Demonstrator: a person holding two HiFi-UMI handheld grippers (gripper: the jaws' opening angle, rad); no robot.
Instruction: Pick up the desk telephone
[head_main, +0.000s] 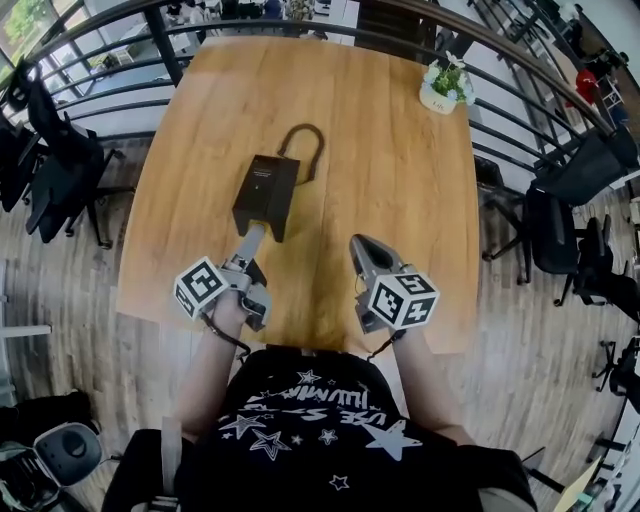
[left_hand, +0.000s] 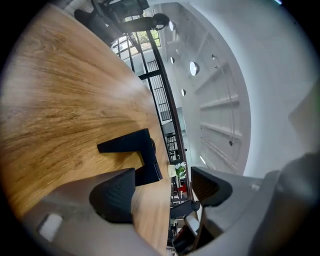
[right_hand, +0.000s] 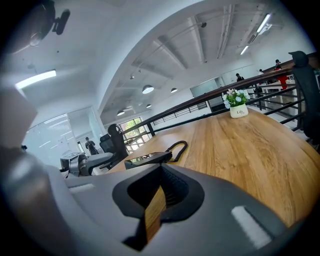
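- Left gripper (head_main: 250, 248): held low over the table (head_main: 400, 200), aimed at the phone's near end. Jaws stand wide apart. Its own view shows only wood and the far room between the pads (left_hand: 114, 192), so it holds nothing.
- Phone (head_main: 266, 192): left of the table's middle, resting flat on the wood just ahead of the left gripper. From the head view one jaw tip reaches its near edge, but contact cannot be told. Black, boxy, longer than wide, with a flat, slightly sloped top. A dark cord (head_main: 302, 140) loops off its far end and lies on the table.
- Right gripper (head_main: 362, 248): right of the phone and apart from it, over bare wood. Jaws are drawn together to a thin slit with nothing in them.
- Plant pot (head_main: 445, 88): far right corner, well clear of the work.
- Progress: early. The approach looks nearly done on the left side. No grip is made and the phone is not lifted.
- Remaining, as judged: bring the open jaws around the body, close, raise it, and mind the trailing cord.
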